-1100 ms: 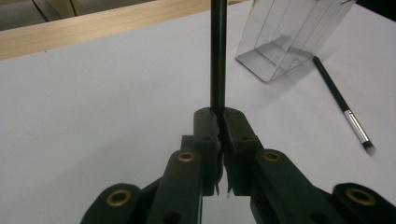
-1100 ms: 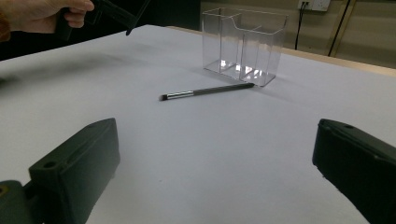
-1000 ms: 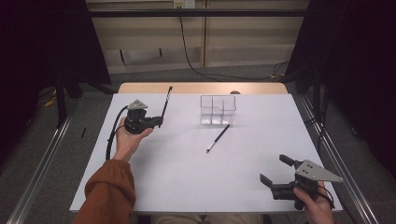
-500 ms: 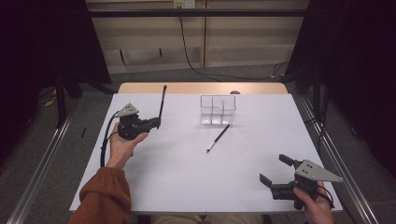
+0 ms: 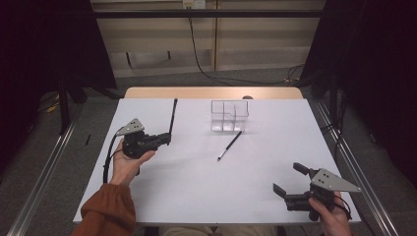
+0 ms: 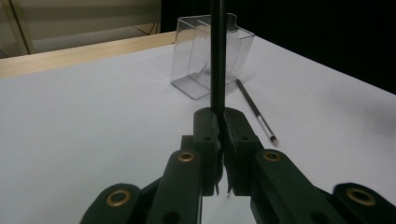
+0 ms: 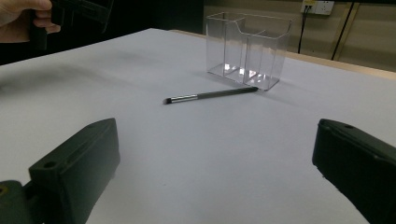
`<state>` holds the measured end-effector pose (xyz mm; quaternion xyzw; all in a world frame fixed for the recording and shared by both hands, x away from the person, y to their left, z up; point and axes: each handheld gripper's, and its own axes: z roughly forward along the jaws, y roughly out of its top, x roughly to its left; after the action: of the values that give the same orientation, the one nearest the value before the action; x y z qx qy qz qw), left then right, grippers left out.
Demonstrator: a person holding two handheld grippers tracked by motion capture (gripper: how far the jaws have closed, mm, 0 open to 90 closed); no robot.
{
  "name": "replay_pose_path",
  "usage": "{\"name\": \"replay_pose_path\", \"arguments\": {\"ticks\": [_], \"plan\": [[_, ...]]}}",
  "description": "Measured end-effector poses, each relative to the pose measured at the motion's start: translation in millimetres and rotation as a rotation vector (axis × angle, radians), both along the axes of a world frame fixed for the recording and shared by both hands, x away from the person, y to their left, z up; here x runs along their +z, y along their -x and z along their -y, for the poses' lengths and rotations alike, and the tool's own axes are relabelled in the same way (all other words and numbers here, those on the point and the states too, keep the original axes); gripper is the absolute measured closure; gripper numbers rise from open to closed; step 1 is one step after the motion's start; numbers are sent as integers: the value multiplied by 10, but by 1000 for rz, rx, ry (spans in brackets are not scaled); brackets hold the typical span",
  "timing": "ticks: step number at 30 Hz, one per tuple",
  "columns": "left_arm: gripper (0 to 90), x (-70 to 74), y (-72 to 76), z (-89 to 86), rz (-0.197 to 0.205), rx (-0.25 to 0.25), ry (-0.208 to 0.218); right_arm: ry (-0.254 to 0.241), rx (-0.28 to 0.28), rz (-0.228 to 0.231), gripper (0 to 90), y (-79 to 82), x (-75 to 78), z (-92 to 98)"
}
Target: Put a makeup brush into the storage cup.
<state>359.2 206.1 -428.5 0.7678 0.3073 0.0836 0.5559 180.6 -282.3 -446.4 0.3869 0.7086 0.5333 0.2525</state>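
My left gripper (image 5: 166,138) is at the table's left, shut on a thin black stick (image 5: 172,117) that rises tilted from its jaws. In the left gripper view the stick (image 6: 217,56) stands up from the closed jaws of the gripper (image 6: 219,122). A clear divided organizer (image 5: 229,116) stands at the far middle. A black brush with a silver ferrule (image 5: 229,146) lies flat in front of it, touching neither gripper. At the near right corner my right gripper (image 5: 287,178) stands open with nothing in it; in its own view the gripper (image 7: 215,140) faces the brush (image 7: 210,94) and organizer (image 7: 245,49).
The white table top (image 5: 206,187) has a wooden strip (image 5: 211,93) along its far edge. Metal rails (image 5: 354,162) run along both sides on the floor. A black cable (image 5: 201,59) hangs by the back wall.
My left hand has drawn back toward the near side with the black stick still in its jaws. The right gripper, the brush and the organizer have not moved.
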Motion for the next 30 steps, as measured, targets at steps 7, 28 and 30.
{"name": "replay_pose_path", "arguments": {"ticks": [7, 28, 30], "plan": [[848, 58, 146, -4, 11, -25, 18, -9, 32, 12, 3, 11, 12, -47], [847, 49, 529, 187, 41, -134, 53, -59, 135, 39, 0, -174, 166, -341], [847, 43, 540, 210, 41, -142, 42, -60, 147, 45, 0, -188, 175, -364]]}}
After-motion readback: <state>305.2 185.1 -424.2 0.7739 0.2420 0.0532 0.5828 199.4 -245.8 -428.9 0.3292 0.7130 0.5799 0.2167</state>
